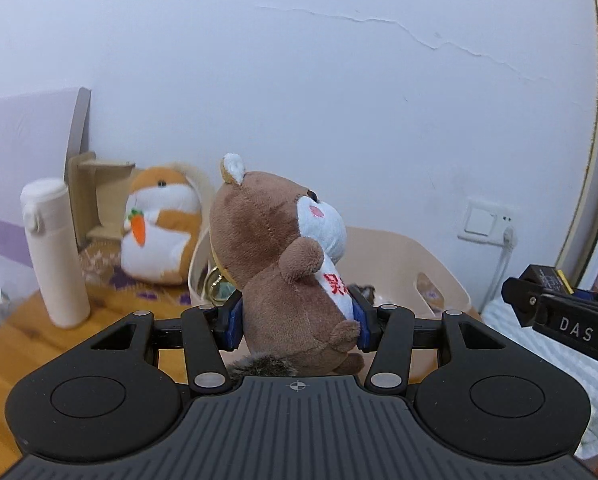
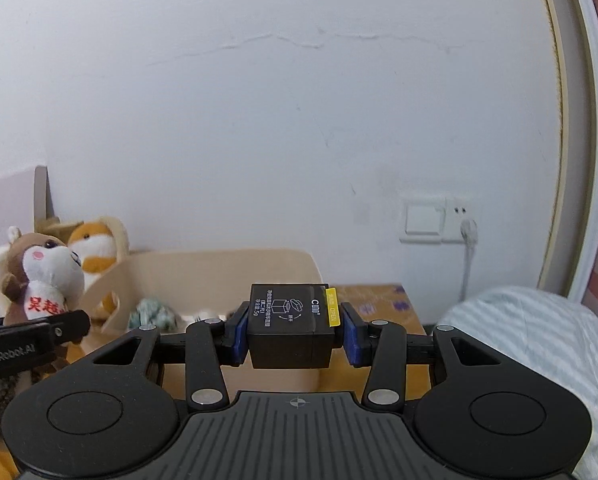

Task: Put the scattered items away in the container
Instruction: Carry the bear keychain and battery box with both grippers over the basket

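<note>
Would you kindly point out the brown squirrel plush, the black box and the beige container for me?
brown squirrel plush (image 1: 275, 280), left wrist view, on its brown side below the arm.
black box (image 2: 289, 320), right wrist view, on its printed top face.
beige container (image 2: 219, 272), right wrist view, on its inner back wall.

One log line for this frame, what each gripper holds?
left gripper: shut on brown plush | right gripper: shut on black box | beige bin: ahead, neither item in

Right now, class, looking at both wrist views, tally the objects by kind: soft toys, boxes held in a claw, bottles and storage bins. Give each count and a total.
Soft toys: 2, the brown squirrel plush and the orange hamster plush
Held boxes: 1, the black box
Bottles: 1, the white bottle
Storage bins: 1, the beige bin
Total: 5
</note>
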Demonstrator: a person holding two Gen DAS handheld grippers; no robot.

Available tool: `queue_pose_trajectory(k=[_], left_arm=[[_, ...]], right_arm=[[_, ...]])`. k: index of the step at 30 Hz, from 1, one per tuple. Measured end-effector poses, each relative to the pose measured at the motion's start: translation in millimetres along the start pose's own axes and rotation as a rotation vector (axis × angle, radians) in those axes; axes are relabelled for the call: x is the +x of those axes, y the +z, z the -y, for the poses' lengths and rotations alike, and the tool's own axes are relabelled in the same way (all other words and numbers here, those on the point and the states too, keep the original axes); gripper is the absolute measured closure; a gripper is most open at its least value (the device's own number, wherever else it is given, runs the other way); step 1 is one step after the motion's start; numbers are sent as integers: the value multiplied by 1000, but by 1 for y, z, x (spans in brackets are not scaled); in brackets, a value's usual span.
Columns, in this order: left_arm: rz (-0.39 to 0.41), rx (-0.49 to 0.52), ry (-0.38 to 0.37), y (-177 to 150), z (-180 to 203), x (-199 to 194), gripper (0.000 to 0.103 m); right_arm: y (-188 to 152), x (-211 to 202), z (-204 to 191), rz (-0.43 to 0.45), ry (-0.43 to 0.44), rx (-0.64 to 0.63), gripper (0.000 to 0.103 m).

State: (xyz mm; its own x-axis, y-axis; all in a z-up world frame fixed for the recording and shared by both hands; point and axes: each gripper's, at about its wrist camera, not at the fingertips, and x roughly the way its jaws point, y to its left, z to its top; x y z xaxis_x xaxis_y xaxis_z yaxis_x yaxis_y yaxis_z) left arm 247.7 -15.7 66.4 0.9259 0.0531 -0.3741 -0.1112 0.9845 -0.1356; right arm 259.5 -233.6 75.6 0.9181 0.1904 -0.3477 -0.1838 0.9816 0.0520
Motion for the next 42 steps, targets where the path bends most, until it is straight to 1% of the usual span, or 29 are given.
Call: queue_pose_trajectory(k=[4,8,13,19,24,34,42], left_arm=[[4,24,24,17,-4,21,52],[-17,24,39,29,-12,47,52],[-50,59,65,33,-17,77,52],[-139,96,42,27,-18,111,52],[-169,149,27,16,-11,126,52],[-174,205,38,13,-2,138,52],[-168,262,61,23,7,156,52]], right_arm=[[14,16,-10,17,21,7,62],[25,38,-25,15,29,-15,62],[26,75,-42,-26,37,-45,62],[14,113,-55,-98,31,-65,62],[7,133,-55,-139,18,-68,62],[-5,164,-50,-209,3,-67,62],[-2,167,-50,-218,-6,-56,62]])
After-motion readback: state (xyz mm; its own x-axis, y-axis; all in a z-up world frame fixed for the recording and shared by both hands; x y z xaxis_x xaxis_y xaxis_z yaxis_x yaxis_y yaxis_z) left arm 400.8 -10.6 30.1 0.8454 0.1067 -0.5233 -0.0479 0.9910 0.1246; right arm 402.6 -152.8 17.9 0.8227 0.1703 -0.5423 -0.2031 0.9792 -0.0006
